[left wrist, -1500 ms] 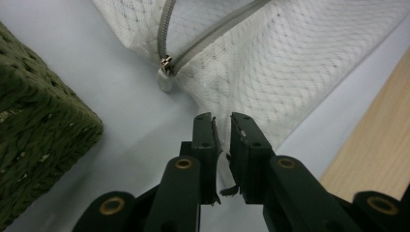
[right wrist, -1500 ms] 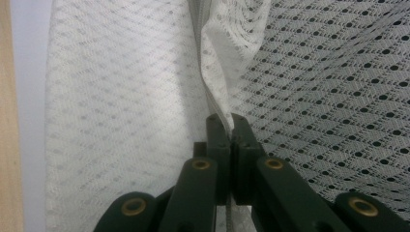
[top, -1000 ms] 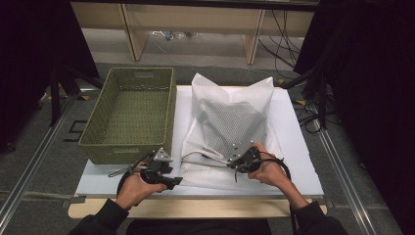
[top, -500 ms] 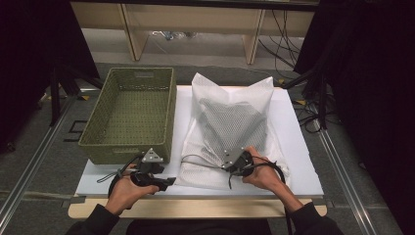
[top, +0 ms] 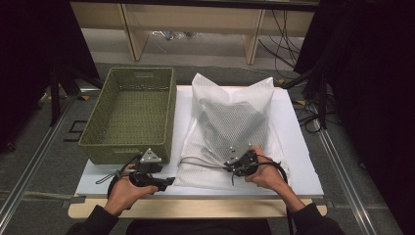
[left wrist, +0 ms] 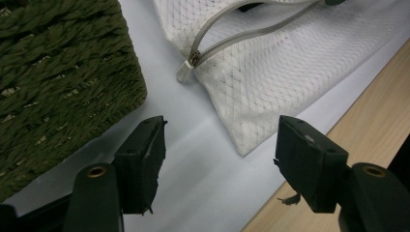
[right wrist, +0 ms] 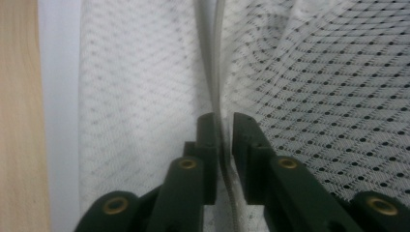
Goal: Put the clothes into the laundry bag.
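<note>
A white mesh laundry bag (top: 235, 122) with a dark garment inside lies on the white table top (top: 293, 147). Its grey zipper (left wrist: 241, 29) runs along the near edge, with the pull (left wrist: 186, 70) at the bag's left corner. My right gripper (top: 234, 165) is shut on the bag's zipper edge (right wrist: 220, 96), pinching the fabric between its jaws (right wrist: 223, 130). My left gripper (top: 164, 182) rests low by the table's front left, open, with nothing between its jaws (left wrist: 217, 145); the bag's corner and the zipper pull lie just ahead of it.
A green woven basket (top: 129, 115) stands empty on the left of the table, its corner (left wrist: 63, 72) close to my left gripper. The wooden front edge (left wrist: 367, 111) of the table runs along the near side. Cables lie on the floor to the right.
My right gripper has slid left along the bag's near edge. My left gripper has dropped back toward the table's front edge.
</note>
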The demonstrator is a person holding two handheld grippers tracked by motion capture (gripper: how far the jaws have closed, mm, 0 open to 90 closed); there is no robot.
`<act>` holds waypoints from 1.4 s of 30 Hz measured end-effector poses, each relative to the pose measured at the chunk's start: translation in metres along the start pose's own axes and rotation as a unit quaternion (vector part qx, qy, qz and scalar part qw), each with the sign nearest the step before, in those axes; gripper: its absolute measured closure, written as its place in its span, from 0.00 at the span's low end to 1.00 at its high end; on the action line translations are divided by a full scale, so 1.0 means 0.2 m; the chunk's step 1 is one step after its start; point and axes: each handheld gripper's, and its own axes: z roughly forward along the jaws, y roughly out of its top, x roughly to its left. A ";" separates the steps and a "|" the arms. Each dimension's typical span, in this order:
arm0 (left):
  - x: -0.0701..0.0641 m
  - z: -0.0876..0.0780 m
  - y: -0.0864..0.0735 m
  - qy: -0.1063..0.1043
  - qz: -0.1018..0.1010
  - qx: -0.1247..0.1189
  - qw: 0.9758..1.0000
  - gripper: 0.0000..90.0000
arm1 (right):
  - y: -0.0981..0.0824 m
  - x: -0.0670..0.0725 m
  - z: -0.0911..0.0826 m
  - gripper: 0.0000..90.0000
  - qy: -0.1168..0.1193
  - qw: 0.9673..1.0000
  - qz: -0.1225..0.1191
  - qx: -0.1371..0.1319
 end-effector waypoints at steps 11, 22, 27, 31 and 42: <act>0.00 -0.02 -0.01 0.009 0.005 -0.008 1.000 0.34 | -0.01 -0.04 -0.08 0.56 -0.021 0.994 0.079 -0.073; 0.02 -0.05 -0.03 0.019 0.011 -0.016 1.000 0.27 | -0.09 -0.10 -0.17 0.50 -0.045 0.982 0.144 -0.117; 0.03 -0.06 -0.03 0.028 0.010 -0.024 0.999 0.21 | -0.14 -0.12 -0.19 0.49 -0.058 0.976 0.170 -0.119; 0.03 -0.07 -0.03 0.021 0.015 -0.027 0.999 0.20 | -0.16 -0.12 -0.19 0.49 -0.065 0.977 0.166 -0.119; 0.04 -0.09 -0.06 0.031 0.014 -0.045 0.998 0.20 | -0.20 -0.11 -0.22 0.47 -0.072 0.973 0.184 -0.118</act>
